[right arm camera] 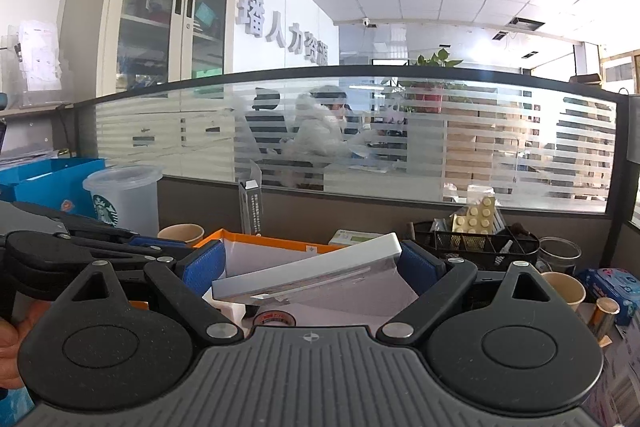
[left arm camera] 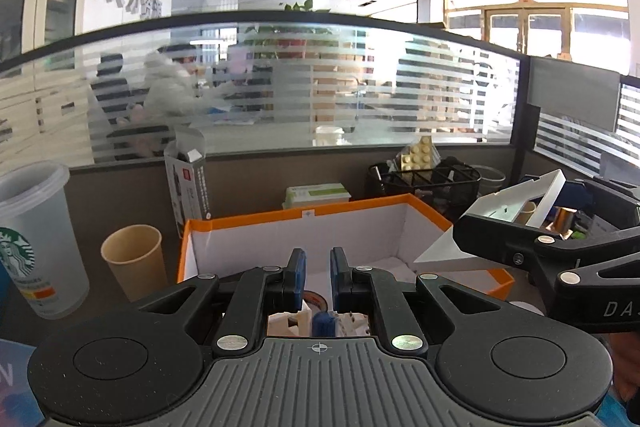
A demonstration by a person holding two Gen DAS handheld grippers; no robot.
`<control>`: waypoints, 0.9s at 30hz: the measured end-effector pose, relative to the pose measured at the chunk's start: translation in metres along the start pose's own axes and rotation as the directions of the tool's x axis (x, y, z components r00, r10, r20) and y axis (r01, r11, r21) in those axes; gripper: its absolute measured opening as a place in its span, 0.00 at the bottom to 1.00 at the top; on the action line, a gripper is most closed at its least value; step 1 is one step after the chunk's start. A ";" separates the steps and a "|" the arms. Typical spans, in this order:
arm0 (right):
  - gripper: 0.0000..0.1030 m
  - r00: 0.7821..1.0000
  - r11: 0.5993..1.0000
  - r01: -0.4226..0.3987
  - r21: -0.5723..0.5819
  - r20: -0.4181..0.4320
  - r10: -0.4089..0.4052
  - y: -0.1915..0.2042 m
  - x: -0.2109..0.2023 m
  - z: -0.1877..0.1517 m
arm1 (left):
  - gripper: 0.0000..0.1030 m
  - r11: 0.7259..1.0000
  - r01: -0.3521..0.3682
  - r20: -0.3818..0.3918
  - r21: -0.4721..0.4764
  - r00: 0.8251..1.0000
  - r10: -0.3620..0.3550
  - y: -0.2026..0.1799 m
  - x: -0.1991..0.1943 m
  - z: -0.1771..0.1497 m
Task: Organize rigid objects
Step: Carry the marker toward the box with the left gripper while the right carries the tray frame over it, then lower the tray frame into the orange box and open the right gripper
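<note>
An orange-rimmed white box [left arm camera: 304,214] stands on the desk; it also shows in the right wrist view [right arm camera: 256,239]. My right gripper [right arm camera: 312,263] is shut on a flat white rigid part [right arm camera: 316,275] and holds it tilted above the box. The same part [left arm camera: 516,211] and the right gripper [left arm camera: 552,247] show at the right of the left wrist view. My left gripper [left arm camera: 318,275] hovers over the box's near side, its jaws a narrow gap apart and empty. Below it lie a tape roll [left arm camera: 316,301], a blue piece [left arm camera: 323,323] and white parts [left arm camera: 288,321].
A Starbucks cup [left arm camera: 36,247] and a paper cup [left arm camera: 136,263] stand left of the box. A black mesh organizer [left arm camera: 432,183] with a yellow studded plate [left arm camera: 418,157] stands behind right. More cups [right arm camera: 564,287] and a glass jar [right arm camera: 560,255] sit at right.
</note>
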State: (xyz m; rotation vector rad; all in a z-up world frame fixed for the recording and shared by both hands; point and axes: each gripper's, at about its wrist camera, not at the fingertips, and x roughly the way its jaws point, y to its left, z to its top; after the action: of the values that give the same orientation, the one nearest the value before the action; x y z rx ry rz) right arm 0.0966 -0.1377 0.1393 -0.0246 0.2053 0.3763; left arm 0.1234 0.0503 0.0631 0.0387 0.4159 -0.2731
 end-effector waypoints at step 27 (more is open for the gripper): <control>0.89 1.000 0.999 0.026 0.034 0.005 -0.026 -0.011 0.008 -0.013 | 0.14 0.906 0.398 -0.388 0.146 0.865 -0.318 -0.038 0.046 -0.104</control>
State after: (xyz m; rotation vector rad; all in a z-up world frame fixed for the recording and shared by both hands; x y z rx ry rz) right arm 0.1057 -0.1462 0.1250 0.0071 0.2063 0.3468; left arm 0.1128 0.0115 -0.0504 0.2343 0.7559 -0.6910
